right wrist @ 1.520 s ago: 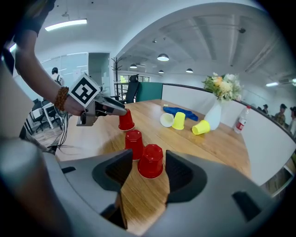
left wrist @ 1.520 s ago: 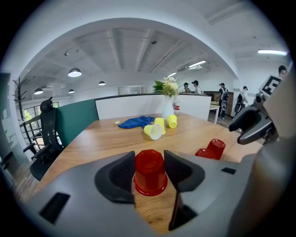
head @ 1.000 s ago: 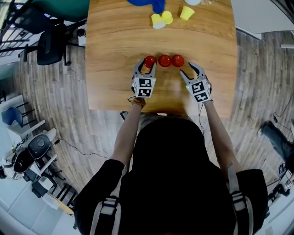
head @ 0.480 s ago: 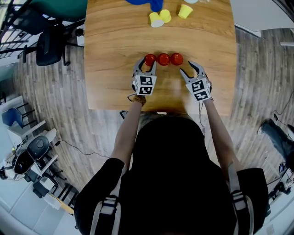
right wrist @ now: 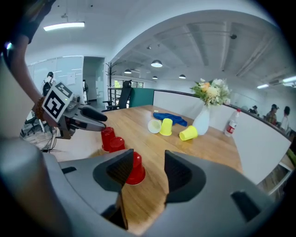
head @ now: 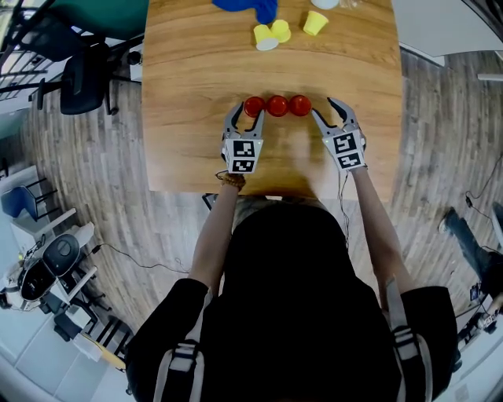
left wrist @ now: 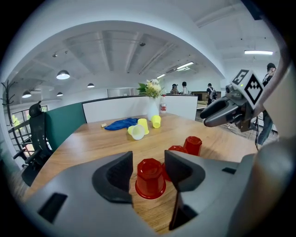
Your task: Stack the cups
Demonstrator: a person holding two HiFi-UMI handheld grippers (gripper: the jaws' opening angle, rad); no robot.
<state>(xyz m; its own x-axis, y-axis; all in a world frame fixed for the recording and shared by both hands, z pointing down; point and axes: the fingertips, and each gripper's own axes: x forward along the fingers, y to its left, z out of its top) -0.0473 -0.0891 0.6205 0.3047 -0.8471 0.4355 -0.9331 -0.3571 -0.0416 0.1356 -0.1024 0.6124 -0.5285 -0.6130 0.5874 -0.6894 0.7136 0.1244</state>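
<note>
Our right claw (head: 328,112) has edged forward over the tabletop (head: 196,78) since a second ago. Its jaws are apart and empty, and it is lining up beside the right red cup (head: 299,105). Our left claw (head: 247,113) has just been widening. It is released around the upturned left red cup (head: 253,106), which stands between its jaws, probably so we can grip and stack it.

1. Head view: the blue cloth (head: 236,5) and the white vase (head: 330,3) are running off the top edge, with only slivers showing.
2. The person's head (head: 291,259) is covering part of the table's (head: 196,133) near edge.
3. Left gripper view: the middle red cup (left wrist: 176,148) is sitting mostly behind one jaw.
4. Right gripper view: a jaw is hiding the left side of the nearest red cup (right wrist: 137,170).
5. The bottle (right wrist: 230,124) label is showing too small to read.
</note>
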